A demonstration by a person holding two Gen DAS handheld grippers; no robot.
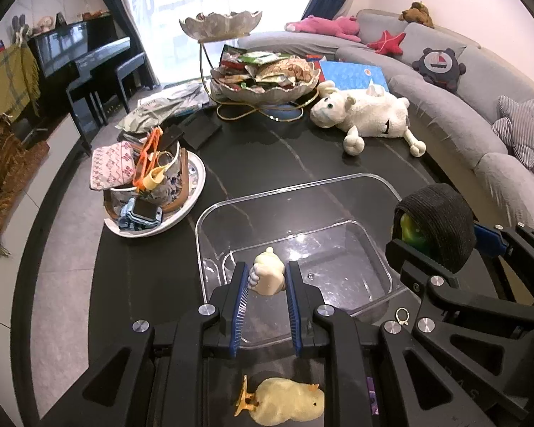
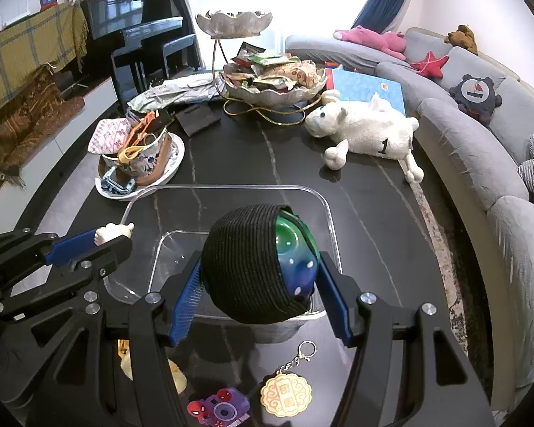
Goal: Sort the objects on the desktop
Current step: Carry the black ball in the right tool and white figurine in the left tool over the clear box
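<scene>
My left gripper (image 1: pixel 267 277) is shut on a small cream figurine (image 1: pixel 267 270) and holds it above the near left part of a clear plastic bin (image 1: pixel 302 188). The figurine also shows in the right wrist view (image 2: pixel 112 234). My right gripper (image 2: pixel 260 270) is shut on a black-wrapped ball with a green-blue inside (image 2: pixel 256 263), above the bin's (image 2: pixel 231 188) near edge. That ball shows at the right in the left wrist view (image 1: pixel 434 226). A yellow chick clip (image 1: pixel 284 405) lies on the table below the left gripper.
A mooncake-shaped keychain (image 2: pixel 284 395) and a purple toy camera (image 2: pixel 220 409) lie near the front edge. A plate piled with clutter (image 1: pixel 149 185) stands left. A white plush sheep (image 1: pixel 366 114) and a tiered snack bowl (image 1: pixel 267 74) stand behind. A grey sofa (image 1: pixel 480 106) curves at the right.
</scene>
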